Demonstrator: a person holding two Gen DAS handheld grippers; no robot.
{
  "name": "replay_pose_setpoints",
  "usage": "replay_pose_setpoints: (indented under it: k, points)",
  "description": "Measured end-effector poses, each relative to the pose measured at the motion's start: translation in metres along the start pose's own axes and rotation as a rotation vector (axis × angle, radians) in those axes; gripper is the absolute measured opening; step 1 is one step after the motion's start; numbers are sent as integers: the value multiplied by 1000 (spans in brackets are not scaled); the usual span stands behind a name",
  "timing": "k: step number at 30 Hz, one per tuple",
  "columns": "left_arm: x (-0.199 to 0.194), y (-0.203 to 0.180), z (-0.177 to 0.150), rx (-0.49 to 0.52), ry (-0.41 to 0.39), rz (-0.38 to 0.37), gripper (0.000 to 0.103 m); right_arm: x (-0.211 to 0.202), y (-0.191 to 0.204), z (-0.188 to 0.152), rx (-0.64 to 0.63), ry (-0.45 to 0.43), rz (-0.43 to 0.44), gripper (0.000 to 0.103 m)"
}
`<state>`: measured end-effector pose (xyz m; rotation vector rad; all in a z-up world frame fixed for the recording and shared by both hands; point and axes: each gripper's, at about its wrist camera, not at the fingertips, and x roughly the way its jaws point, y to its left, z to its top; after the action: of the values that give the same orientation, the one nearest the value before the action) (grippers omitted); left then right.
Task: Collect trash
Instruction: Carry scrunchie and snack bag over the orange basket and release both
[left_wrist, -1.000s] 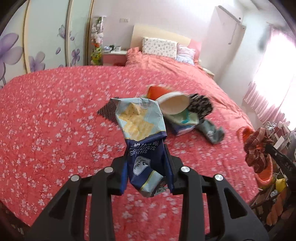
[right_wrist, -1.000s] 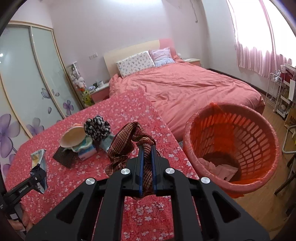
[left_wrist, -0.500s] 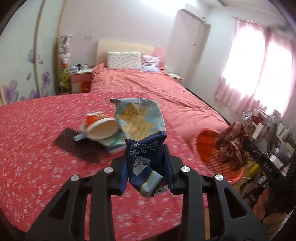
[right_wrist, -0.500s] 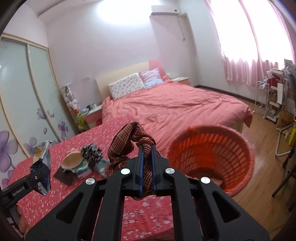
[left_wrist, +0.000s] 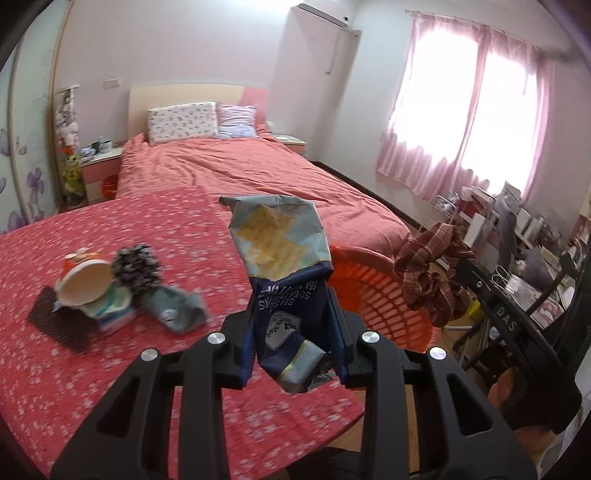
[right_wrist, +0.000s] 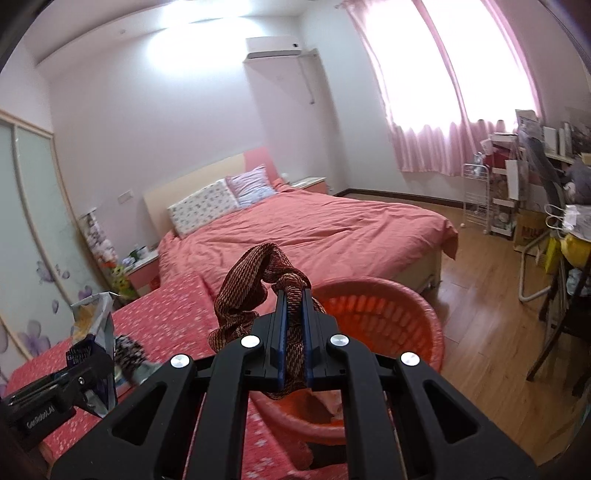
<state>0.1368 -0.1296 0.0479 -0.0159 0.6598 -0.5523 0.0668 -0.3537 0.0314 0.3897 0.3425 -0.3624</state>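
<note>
the left hand-held gripper pinches a light, crinkly cracker bag near its bottom; the right hand-held gripper squeezes a soft brown cloth above the orange basket

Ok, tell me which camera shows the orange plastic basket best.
The right wrist view: the orange plastic laundry basket shows its rim, slatted wall and some contents below the fingers. In the left wrist view, the blue cracker bag and brown checked cloth hide most of it.
</note>
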Motion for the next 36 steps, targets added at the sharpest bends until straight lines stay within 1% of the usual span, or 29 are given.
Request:
replay_pose_setpoints:
  k: [9, 19, 21, 23, 25, 26, 27, 28, 31, 36]
  points:
    - [44, -28, 1, 34, 51, -68, 33, 16, -28, 1, 47, 6, -47, 8]
    - [89, -51, -4, 54, 110, -120, 34, 31, -42, 1, 85, 26, -82, 8]
    - [100, -54, -4, 58, 120, -122, 35, 38, -44, 1, 92, 37, -84, 8]
    - [114, -58, -6, 65, 146, -125, 38, 41, -44, 1, 98, 49, -76, 8]
    - [126, -58, -8, 61, 166, -114, 52, 50, -46, 1, 107, 79, -55, 11]
    - [131, -57, -9, 60, 173, -108, 56, 53, -47, 1, 113, 92, -52, 13]
    - [136, -56, -10, 57, 185, -97, 62, 57, -48, 0, 118, 109, -50, 19]
    - [140, -54, -12, 51, 196, -88, 65, 59, -50, -2, 122, 120, -50, 26]
    - [145, -44, -16, 33, 215, -73, 69, 58, -51, -7, 110, 136, -63, 38]
    - [134, -26, -21, 38, 212, -19, 73, 48, -48, -13, 83, 147, -87, 47]
